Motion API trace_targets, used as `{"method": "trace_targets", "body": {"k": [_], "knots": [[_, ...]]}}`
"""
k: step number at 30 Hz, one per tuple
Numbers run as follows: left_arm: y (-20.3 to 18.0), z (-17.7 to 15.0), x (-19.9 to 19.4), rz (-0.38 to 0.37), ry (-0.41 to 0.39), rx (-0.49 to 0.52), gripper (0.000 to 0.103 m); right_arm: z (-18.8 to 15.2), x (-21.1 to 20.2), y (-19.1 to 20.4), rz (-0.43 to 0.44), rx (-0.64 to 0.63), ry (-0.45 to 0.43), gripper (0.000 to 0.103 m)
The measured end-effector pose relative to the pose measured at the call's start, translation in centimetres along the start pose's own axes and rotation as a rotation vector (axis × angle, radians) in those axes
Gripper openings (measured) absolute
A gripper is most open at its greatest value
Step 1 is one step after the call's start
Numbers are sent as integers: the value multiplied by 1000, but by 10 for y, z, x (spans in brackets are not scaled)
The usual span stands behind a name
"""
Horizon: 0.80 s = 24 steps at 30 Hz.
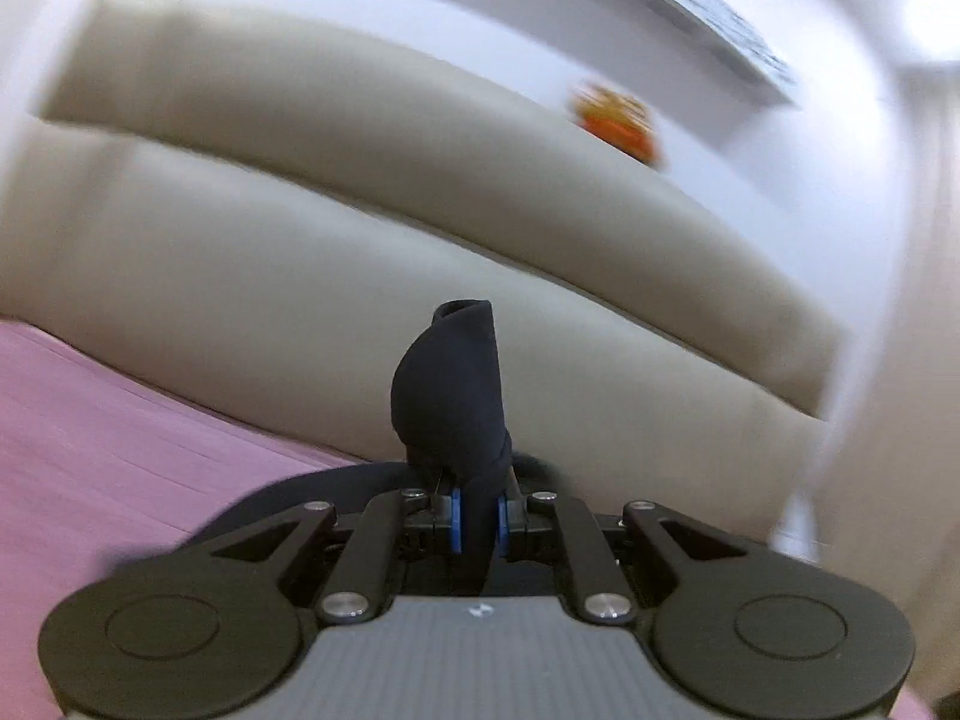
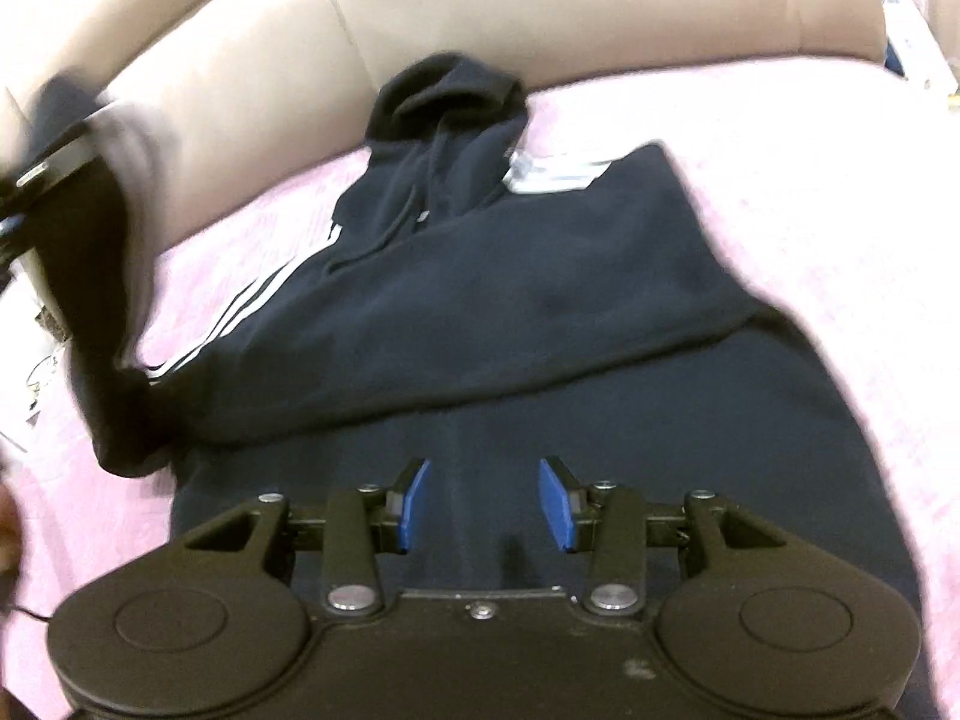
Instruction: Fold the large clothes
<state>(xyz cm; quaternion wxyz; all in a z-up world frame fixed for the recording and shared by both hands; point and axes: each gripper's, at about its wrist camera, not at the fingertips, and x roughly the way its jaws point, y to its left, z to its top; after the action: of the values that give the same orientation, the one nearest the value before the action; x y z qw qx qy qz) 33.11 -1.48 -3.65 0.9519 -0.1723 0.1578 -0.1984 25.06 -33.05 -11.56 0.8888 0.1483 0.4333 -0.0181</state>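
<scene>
A dark navy hoodie with white sleeve stripes lies on a pink bed sheet, hood towards the beige headboard. My right gripper is open just above the hoodie's lower body, blue pads apart, holding nothing. My left gripper is shut on the hoodie's sleeve cuff, which sticks up past the pads. In the right wrist view the left gripper shows blurred at the far left, lifting the sleeve off the sheet.
A padded beige headboard runs along the far side of the bed. An orange object sits blurred beyond it. The pink sheet spreads around the hoodie. White items lie off the bed's left edge.
</scene>
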Motion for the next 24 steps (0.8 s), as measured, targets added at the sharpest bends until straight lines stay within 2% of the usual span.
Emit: {"method": "trace_targets", "body": {"k": [3, 5, 6, 7, 8, 9, 11, 14, 15, 18, 20, 24], "knots": [[-56, -32, 47, -118, 72, 45, 12, 8, 2, -22, -28, 17, -19, 51], [-84, -57, 73, -130, 115, 69, 14, 13, 9, -38, -44, 39, -4, 51], [-92, -74, 91, -127, 157, 64, 23, 14, 14, -46, -54, 48, 4, 51], [-94, -89, 106, -121, 200, 55, 40, 15, 18, -51, -57, 51, 8, 52], [-95, -100, 119, -109, 239, 46, 49, 17, 23, -56, -56, 48, 15, 57], [-92, -113, 128, -97, 280, 39, 59, 20, 28, -60, -54, 46, 22, 67], [-85, -134, 135, -74, 351, 28, 59, 26, 37, -62, -37, 45, 20, 76], [-52, -140, 115, -62, 399, 0, 61, 44, 53, -59, 37, 25, 11, 76], [-43, -137, 107, -64, 399, -13, 65, 50, 56, -58, 42, 10, -13, 76], [-23, -130, 76, -60, 395, -8, 66, 66, 72, -59, 0, -30, -57, 78], [-7, -114, 61, -2, 384, 5, 66, 73, 86, -68, -15, -14, -40, 78], [34, -90, 38, 141, 334, -73, 65, 75, 111, -79, 73, 44, 49, 78]]}}
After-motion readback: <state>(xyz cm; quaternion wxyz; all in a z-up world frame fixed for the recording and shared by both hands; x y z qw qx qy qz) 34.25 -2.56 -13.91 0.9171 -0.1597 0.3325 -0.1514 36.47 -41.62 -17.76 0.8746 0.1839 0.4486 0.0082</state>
